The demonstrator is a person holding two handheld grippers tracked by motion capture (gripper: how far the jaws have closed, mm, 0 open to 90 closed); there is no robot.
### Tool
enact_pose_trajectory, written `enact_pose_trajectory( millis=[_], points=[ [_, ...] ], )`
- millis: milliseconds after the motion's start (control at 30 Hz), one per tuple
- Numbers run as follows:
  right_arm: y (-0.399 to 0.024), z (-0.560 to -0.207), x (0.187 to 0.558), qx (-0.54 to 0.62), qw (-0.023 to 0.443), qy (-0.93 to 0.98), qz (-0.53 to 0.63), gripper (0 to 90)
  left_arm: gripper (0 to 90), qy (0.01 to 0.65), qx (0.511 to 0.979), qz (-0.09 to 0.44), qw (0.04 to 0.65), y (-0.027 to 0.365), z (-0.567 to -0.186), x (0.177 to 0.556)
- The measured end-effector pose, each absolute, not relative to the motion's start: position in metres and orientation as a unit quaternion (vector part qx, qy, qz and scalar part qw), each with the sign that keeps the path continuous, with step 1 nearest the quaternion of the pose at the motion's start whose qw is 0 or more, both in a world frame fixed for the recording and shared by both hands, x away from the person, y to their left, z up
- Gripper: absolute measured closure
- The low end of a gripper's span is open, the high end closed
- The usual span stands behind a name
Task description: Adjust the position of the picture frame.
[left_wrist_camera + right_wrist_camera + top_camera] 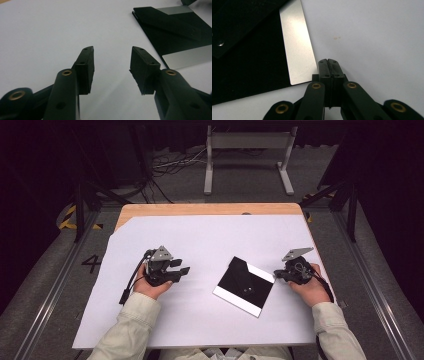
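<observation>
Both hands rested low on the desk [165, 227]. The left claw [181, 267] pointed right, jaws wide and holding nothing. The right claw [278, 274] pointed left, jaws pressed together and holding nothing, just beside the black folder's [245, 284] right corner. The folder lay flat between them, turned diamond-wise.

Even overhead light is falling on the white sheet [200, 235], while the room around it is sinking into darkness. Glare is shining off the silver strip [297, 47]. The near jaws are blurring at the bottom of both gripper views. The high view is looking soft and grainy.
</observation>
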State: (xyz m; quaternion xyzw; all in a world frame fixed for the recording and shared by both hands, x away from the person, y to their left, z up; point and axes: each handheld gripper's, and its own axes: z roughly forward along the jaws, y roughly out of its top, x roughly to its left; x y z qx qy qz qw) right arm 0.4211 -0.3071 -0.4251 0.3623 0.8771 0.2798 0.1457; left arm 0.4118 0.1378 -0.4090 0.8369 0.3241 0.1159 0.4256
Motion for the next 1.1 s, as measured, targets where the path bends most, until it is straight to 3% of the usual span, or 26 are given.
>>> enact_pose_trajectory(
  millis=[267,767,1100],
  points=[
    [-0.308,-0.425,0.42,0.355,0.143,0.881,0.278,90.0,68.9,0.317,0.843,0.095,0.424,0.137,-0.409,0.412],
    [-0.306,-0.426,0.421,0.341,0.159,0.882,0.282,90.0,75.6,0.311,0.848,0.086,0.42,0.135,-0.409,0.411],
    [-0.295,-0.423,0.416,0.302,0.124,0.906,0.269,90.0,83.6,0.309,0.853,0.077,0.413,0.134,-0.408,0.409]
  ],
)
